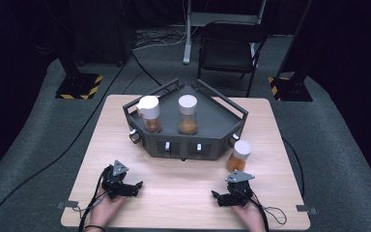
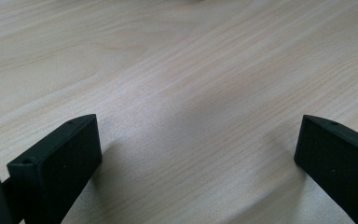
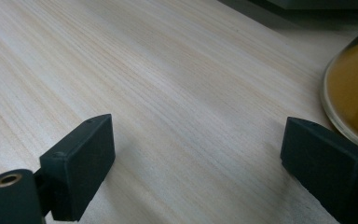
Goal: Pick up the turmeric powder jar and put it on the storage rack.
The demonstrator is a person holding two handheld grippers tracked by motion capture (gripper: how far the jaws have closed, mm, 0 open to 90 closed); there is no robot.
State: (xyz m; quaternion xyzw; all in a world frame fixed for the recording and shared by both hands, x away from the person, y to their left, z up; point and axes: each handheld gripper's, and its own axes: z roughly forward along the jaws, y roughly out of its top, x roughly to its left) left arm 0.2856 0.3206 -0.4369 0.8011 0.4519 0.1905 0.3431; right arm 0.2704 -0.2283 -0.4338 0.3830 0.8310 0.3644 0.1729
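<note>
Orange-filled jar (image 1: 239,155) with white lid stands on the table (image 1: 174,193) at the rack's (image 1: 207,126) 4 o'clock, at 12 o'clock of the right gripper (image 1: 217,197). Both grippers gape empty; left gripper (image 1: 136,186) idle at 7. Risk: glass is round, an off-centre pinch tips it. Jar cropped in the right gripper view; contents unclear.
</note>
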